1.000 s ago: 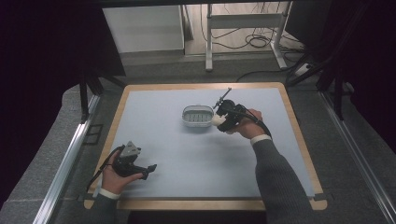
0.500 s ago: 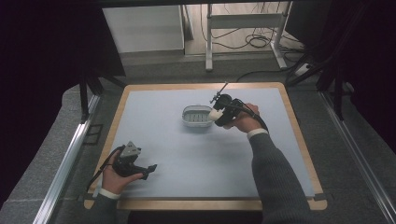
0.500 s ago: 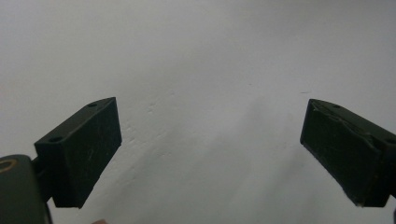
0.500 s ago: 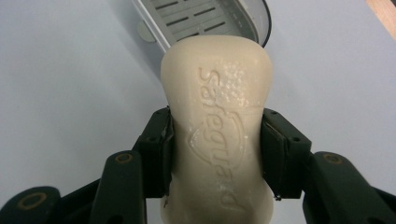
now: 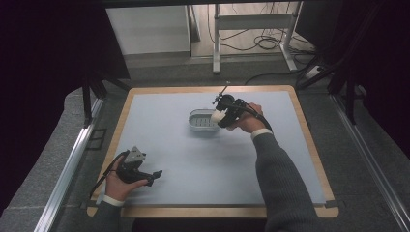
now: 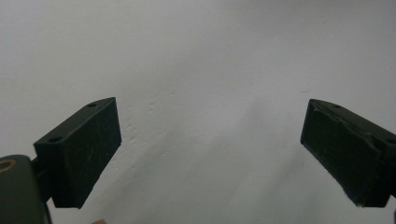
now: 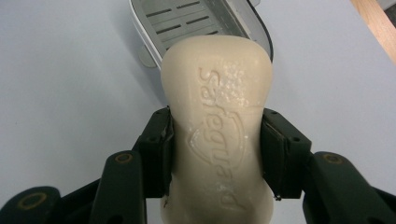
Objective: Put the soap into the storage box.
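Right gripper view shows the right claw (image 7: 215, 154) squeezing a bar of soap (image 7: 217, 135) by its sides — just above the soap dish (image 7: 187, 21), probably to drop it in. Left claw (image 5: 155, 175) rests wide open on the table (image 5: 203, 159) — waiting, holding nothing.

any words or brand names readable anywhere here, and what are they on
"Safeguard": pressed into the top face of the cream soap bar that the right gripper clamps by its sides, above a shield outline, with the slotted soap dish just beyond it.
In the high view the soap bar is too small for the lettering to be read.
No other text can be read: the dish, the blue mat and the open left gripper carry none.
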Available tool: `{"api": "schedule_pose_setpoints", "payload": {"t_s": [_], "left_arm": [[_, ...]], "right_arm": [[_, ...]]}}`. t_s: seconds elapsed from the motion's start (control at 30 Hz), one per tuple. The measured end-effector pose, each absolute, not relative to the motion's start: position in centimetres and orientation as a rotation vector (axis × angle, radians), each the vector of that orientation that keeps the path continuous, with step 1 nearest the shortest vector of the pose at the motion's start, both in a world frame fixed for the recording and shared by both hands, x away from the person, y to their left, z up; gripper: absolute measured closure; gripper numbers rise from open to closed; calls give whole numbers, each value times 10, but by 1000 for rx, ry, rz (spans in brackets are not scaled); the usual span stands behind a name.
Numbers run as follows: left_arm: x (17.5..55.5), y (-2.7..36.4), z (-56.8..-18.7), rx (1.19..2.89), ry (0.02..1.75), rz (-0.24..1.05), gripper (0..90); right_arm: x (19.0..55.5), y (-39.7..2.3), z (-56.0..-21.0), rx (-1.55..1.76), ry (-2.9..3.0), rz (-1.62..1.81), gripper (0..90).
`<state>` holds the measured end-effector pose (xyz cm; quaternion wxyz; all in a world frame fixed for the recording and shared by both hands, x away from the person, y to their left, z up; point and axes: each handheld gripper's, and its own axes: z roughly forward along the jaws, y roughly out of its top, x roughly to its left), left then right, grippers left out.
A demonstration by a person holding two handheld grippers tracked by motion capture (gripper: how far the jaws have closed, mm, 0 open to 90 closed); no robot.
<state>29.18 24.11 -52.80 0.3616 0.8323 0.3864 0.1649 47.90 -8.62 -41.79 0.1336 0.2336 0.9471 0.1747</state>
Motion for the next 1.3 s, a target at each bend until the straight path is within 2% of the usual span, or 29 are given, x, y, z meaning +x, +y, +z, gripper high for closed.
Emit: {"api": "schedule_pose_setpoints", "payload": {"t_s": [1.3], "left_arm": [[292, 241, -528, 2148, 992, 428, 56]], "right_arm": [[503, -51, -430, 515, 2800, 575, 493]]}}
